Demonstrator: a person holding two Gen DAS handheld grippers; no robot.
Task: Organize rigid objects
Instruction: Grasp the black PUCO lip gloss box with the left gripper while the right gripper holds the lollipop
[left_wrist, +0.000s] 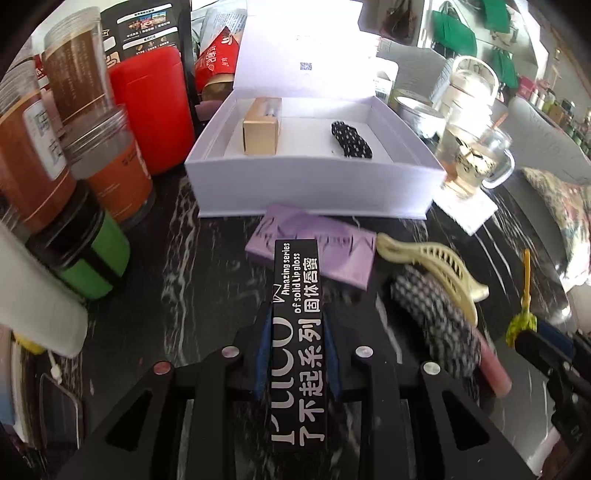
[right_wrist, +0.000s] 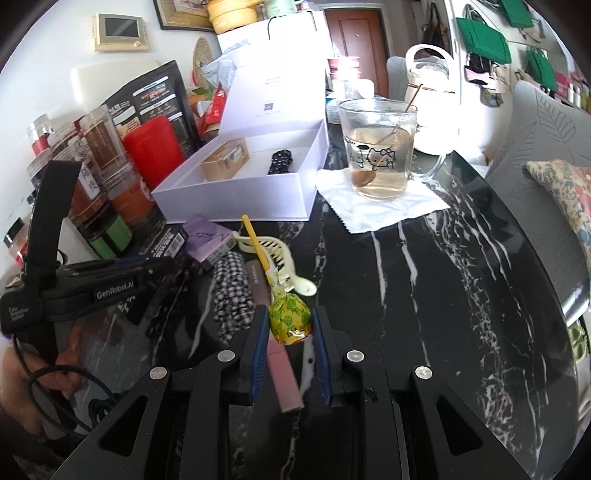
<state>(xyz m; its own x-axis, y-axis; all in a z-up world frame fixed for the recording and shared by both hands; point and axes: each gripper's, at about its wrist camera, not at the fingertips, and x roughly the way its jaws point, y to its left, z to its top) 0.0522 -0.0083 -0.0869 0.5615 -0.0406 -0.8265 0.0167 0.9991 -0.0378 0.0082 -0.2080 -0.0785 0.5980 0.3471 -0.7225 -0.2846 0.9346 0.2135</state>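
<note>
My left gripper (left_wrist: 297, 325) is shut on a long black lip gloss box (left_wrist: 299, 295) with white lettering, held pointing toward the open white box (left_wrist: 314, 184). That box holds a tan carton (left_wrist: 260, 129) and a black dotted item (left_wrist: 351, 140). My right gripper (right_wrist: 290, 325) is shut on a lollipop (right_wrist: 288, 314) in a yellow-green wrapper, its yellow stick pointing away. Under the lollipop lies a pink tube (right_wrist: 284, 380). A purple box (left_wrist: 332, 251), a cream hair claw (left_wrist: 436, 266) and a checkered cloth piece (left_wrist: 436, 325) lie on the black marble table (right_wrist: 406, 295) in front of the white box.
Jars (left_wrist: 110, 177), a red canister (left_wrist: 151, 110) and a green-banded tin (left_wrist: 92, 266) crowd the left side. A glass mug (right_wrist: 376, 155) with liquid stands on a white napkin (right_wrist: 388, 210) right of the white box. The table's curved edge and a grey chair (right_wrist: 535, 155) are at right.
</note>
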